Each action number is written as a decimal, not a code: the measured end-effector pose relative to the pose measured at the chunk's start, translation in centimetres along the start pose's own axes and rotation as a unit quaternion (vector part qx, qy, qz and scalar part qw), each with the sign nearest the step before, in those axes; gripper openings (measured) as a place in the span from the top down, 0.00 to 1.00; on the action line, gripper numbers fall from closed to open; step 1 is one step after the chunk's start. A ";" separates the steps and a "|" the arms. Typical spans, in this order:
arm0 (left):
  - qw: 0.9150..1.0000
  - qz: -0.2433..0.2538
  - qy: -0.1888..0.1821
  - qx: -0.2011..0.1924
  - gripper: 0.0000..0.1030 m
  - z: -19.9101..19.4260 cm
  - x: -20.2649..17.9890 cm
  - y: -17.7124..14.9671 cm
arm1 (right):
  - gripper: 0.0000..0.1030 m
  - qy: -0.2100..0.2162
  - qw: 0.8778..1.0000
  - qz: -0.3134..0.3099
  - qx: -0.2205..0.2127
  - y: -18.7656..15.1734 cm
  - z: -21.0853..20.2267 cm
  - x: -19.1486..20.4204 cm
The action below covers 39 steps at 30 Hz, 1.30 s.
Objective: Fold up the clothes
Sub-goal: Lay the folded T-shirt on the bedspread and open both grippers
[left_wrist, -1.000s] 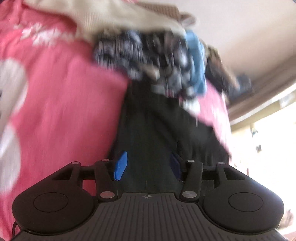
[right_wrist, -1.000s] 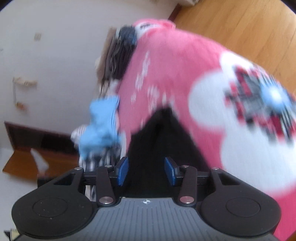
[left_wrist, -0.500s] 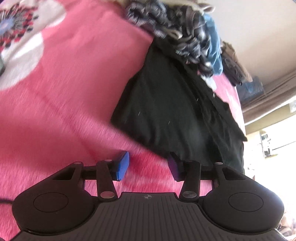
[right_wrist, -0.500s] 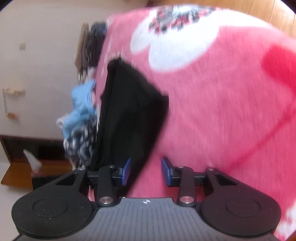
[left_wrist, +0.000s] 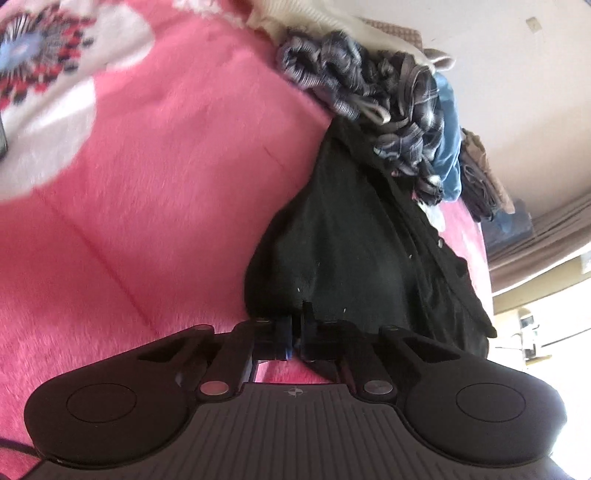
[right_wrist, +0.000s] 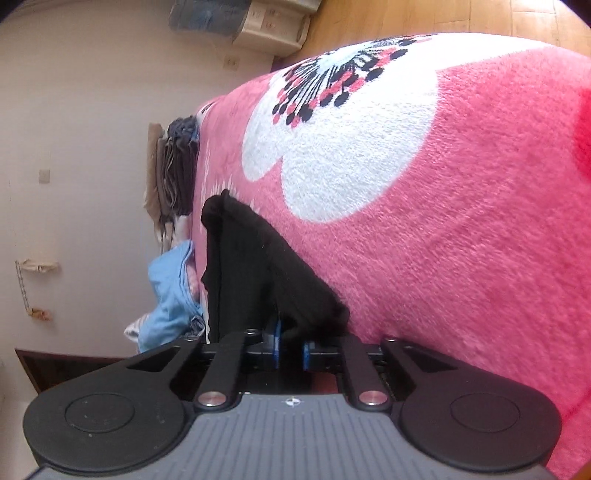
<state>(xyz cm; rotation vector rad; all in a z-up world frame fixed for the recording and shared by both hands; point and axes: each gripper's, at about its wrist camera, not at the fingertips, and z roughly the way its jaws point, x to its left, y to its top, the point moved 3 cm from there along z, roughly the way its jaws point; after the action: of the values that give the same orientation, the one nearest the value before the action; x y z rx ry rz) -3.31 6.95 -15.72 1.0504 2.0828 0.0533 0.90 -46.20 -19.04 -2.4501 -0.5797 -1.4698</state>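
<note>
Underneath lay a pink fleece blanket (right_wrist: 461,229) with white flowers, beside a cream wall (right_wrist: 92,92) and wooden floor (right_wrist: 424,18). Both the left gripper (left_wrist: 297,332) and right gripper (right_wrist: 290,343) were clamped on the black garment (left_wrist: 351,240), spread before a heap of unfolded clothes (left_wrist: 388,107).

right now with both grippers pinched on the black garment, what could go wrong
The left gripper grips only the very edge of the black garment, so the hem could slip out on a lift. The garment's far end lies under the heap of patterned clothes; pulling may drag them along. The right gripper holds a bunched corner, which could fold in a crease.
</note>
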 end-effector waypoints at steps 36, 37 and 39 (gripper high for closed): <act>0.978 0.188 0.071 0.053 0.62 -16.2 6.6 -5.6 | 0.59 -0.221 0.943 -0.248 0.029 -7.8 -22.6 -1.7; 0.978 0.188 0.077 0.039 0.62 -16.9 6.7 -5.0 | 0.59 -0.229 0.937 -0.262 0.016 -7.6 -23.5 -1.3; 0.979 0.189 0.079 0.016 0.61 -17.2 6.1 -3.8 | 0.59 -0.227 0.930 -0.290 -0.005 -7.3 -24.3 -0.2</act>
<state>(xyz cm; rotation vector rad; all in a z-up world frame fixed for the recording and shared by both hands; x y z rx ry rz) -19.37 13.67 -9.05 1.4924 1.9978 0.3033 -21.67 -49.08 -7.85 -2.7789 -1.4960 -1.0344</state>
